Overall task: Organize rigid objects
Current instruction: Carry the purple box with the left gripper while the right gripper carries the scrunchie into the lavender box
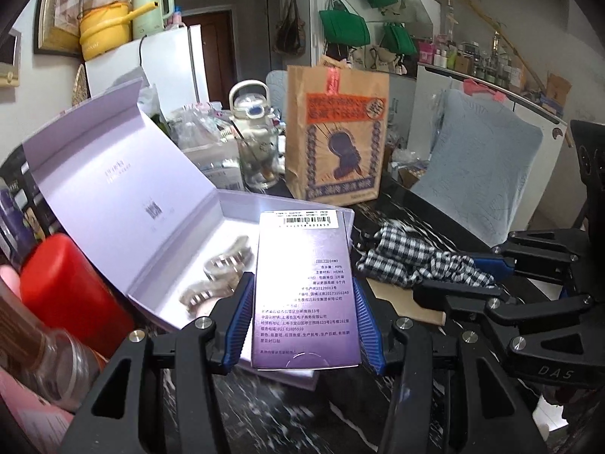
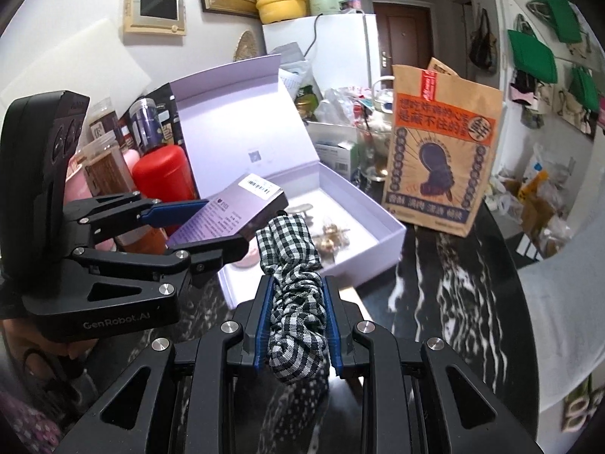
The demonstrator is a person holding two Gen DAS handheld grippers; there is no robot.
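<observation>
Now, left claw [image 1: 302, 317] clamped on the purple carton [image 1: 304, 291] above the open lavender box [image 2: 355, 204], right claw [image 2: 297, 325] gripping the checked scrunchie [image 2: 295, 295] just beside it, paper bag [image 2: 442, 151] toward the bench's far edge.

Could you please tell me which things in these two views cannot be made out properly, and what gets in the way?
- Hair clips in the open lavender box: blurred in the left wrist view, partly behind the checked scrunchie in the right wrist view.
- Purple carton in the left gripper: it hides the lavender box's right part; its small print is unreadable.
- Red canister: its top is behind the lid.
</observation>
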